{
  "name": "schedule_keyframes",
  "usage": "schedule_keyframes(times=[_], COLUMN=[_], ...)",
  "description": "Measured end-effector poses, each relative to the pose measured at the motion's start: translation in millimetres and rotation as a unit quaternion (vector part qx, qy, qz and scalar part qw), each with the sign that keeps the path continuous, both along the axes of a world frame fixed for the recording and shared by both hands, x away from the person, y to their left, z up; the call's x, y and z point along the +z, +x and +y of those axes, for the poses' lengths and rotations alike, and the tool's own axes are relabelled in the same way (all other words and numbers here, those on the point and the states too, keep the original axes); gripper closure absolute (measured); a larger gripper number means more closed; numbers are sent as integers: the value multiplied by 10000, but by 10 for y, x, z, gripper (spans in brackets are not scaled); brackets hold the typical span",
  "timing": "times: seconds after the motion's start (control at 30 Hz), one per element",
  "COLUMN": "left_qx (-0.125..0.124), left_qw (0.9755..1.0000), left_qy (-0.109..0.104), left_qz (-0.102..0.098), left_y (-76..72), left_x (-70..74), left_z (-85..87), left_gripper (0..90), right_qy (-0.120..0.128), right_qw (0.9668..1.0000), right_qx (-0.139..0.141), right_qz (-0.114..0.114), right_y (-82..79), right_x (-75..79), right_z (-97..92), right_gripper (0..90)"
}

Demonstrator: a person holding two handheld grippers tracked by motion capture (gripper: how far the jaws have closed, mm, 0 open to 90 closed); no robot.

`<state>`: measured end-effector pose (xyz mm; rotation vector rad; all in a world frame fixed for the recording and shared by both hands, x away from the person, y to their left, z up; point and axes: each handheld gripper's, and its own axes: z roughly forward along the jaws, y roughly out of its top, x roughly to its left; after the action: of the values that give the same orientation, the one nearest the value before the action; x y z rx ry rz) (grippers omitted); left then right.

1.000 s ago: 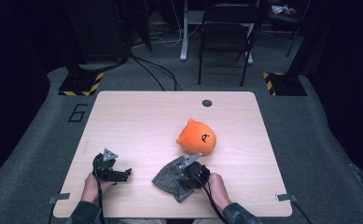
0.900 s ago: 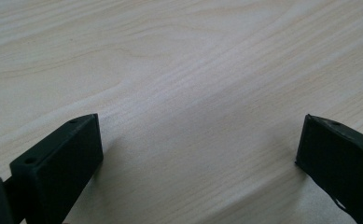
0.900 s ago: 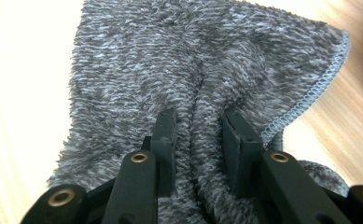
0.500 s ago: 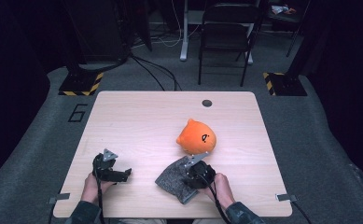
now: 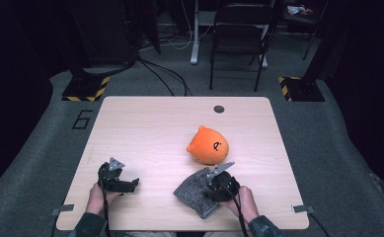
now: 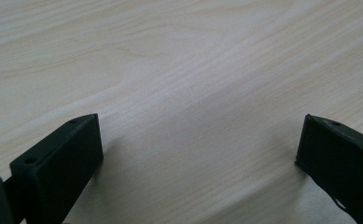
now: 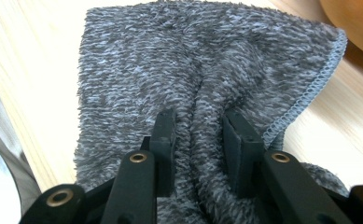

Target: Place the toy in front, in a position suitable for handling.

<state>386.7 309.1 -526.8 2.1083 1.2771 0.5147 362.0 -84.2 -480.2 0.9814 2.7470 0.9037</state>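
A grey fluffy towel (image 5: 192, 194) lies folded near the table's front edge, right of centre. My right gripper (image 5: 218, 185) sits on it, and in the right gripper view the jaws of my right gripper (image 7: 198, 140) pinch a raised fold of the towel (image 7: 179, 60). An orange round plush toy (image 5: 208, 145) with a small face rests just beyond the towel; its edge (image 7: 356, 23) shows at the top right of the right gripper view. My left gripper (image 5: 130, 183) rests at the front left with its jaws wide apart; the left gripper view has bare wood between the fingers (image 6: 58, 158).
The light wooden table (image 5: 150, 128) has a dark round hole (image 5: 219, 108) near its far edge. A black chair (image 5: 239, 39) and cables stand on the grey floor behind. Hazard-striped bases (image 5: 83, 89) flank the table's far corners.
My right gripper has moved to the right with the towel's fold in it, dragging the towel along and bunching it. The left gripper has stayed put.
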Motion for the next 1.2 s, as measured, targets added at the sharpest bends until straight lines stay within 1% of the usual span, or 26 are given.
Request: schedule_keyframes(times=[0.03,0.07,0.13,0.17,0.27,0.3,0.47,0.53,0.57,0.73,0.87,0.9,0.93,0.97,1.0,1.13,1.17,1.2], left_qx=[-1,-13,27,29,28,29,48,49,48,44,45,45,46,47,48,48,50,54], left_qw=[10000,10000,10000,10000,10000,10000,9999,9999,9999,9999,9999,9999,9999,9999,9999,9999,9999,9999], left_qy=[-3,6,-18,-20,-21,-20,-40,-39,-40,-37,-38,-39,-38,-39,-42,-40,-41,-45], left_qz=[-29,-1,-44,-45,-48,-48,-85,-85,-85,-85,-86,-87,-87,-89,-88,-88,-88,-90], left_y=[2,1,0,0,-1,-1,-1,-1,-1,-1,-1,-1,-1,-1,-1,-1,-2,-2], left_x=[-4,0,-8,-8,-8,-8,-15,-15,-15,-15,-15,-15,-15,-15,-16,-15,-15,-16], left_z=[-1,1,-4,-5,-5,-5,-8,-8,-8,-7,-7,-7,-7,-7,-7,-7,-8,-8], left_gripper=[0,0,0,0,0,0,0,0,0,0,0,0,0,0,0,0,0,0], right_qy=[8,10,-21,-25,-48,-61,-55,-64,-68,-73,-90,-71,-74,-86,-56,-60,-71,-106], right_qw=[10000,10000,9999,9999,9997,9996,9991,9988,9985,9973,9955,9951,9942,9939,9931,9903,9888,9884], right_qx=[-13,-27,-148,-149,-220,-248,-429,-477,-534,-725,-939,-987,-1075,-1097,-1167,-1385,-1488,-1512], right_qz=[-25,-18,85,47,46,103,44,81,35,23,21,76,18,14,23,2,-3,-28], right_y=[-4,-7,-27,-26,-37,-44,-70,-80,-88,-111,-125,-127,-130,-131,-133,-122,-120,-113], right_x=[-2,-7,-9,-15,-17,-12,-12,-2,-1,13,17,23,20,24,27,34,36,37], right_z=[-26,-52,-92,-129,-202,-235,-401,-474,-505,-673,-810,-845,-876,-913,-943,-1078,-1105,-1141], right_gripper=[674,674,673,673,672,672,671,670,670,670,670,670,669,669,670,669,669,669])
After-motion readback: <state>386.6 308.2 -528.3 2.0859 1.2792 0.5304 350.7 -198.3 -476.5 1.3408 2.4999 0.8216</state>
